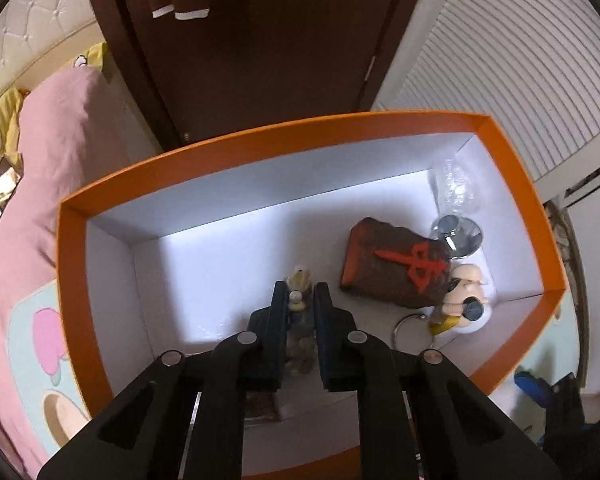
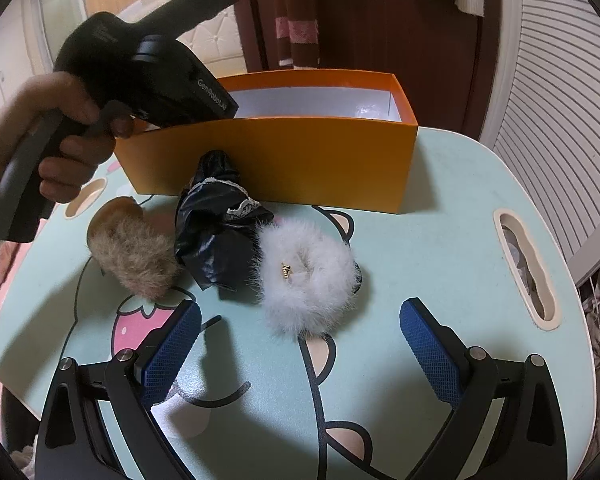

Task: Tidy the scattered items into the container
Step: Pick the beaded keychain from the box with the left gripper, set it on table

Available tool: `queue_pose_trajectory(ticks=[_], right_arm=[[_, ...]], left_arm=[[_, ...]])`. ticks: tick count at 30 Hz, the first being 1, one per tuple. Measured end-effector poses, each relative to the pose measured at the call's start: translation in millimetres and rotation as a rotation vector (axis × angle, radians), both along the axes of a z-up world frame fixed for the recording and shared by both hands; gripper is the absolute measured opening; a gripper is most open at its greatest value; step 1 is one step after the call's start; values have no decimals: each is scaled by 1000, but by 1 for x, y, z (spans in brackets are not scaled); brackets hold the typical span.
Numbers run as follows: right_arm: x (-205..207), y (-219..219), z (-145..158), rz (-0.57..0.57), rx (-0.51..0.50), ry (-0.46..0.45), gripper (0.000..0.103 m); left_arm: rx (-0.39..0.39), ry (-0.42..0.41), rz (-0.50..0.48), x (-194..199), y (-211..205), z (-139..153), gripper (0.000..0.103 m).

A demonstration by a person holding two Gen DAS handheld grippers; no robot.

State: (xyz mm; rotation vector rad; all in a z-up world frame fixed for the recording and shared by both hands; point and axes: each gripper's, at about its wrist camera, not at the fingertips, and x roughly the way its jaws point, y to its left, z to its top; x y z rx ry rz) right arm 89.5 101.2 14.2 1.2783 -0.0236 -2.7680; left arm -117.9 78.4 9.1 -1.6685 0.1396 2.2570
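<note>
My left gripper [image 1: 301, 292] reaches down inside the orange box [image 1: 260, 140], shut on a small yellowish charm [image 1: 299, 280] that shows between its fingers. On the box's white floor lie a dark pouch with a red character [image 1: 396, 264], a chrome knob [image 1: 456, 232], a cartoon figurine [image 1: 464, 292] and a clear glass piece [image 1: 456, 188]. My right gripper [image 2: 300, 306] hovers open just in front of a white fluffy scrunchie [image 2: 304, 276]. A black lace-trimmed cloth [image 2: 216, 232] and a brown fur pom [image 2: 132, 248] lie to its left, in front of the orange box [image 2: 284, 160].
A hand [image 2: 48, 128] holds the left gripper's body over the box's left end. The pale green cartoon-print table [image 2: 440, 240] has a slot handle [image 2: 524, 268] at its right. A pink bedcover [image 1: 60, 140] lies left, with a dark door [image 1: 260, 60] and a louvred panel [image 1: 520, 60] behind.
</note>
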Motion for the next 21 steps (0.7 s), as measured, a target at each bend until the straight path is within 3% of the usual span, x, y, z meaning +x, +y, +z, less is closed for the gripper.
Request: queue_pose_trajectory(ticks=[6,13,17,21], right_arm=[[1,-1,1,0,2,-1,100],[0,-2,0,2,11,-3,100],[-1,-2,0,1,14,-4,100],[-1,-3,-1,1,32,-9,100]], left_arm=[[114,49,39,5,-21,28,13],[275,164,64,49,-66,96,13],[289,154,67,82,-86,92,13],[225,122,126,122,-99,67,13]])
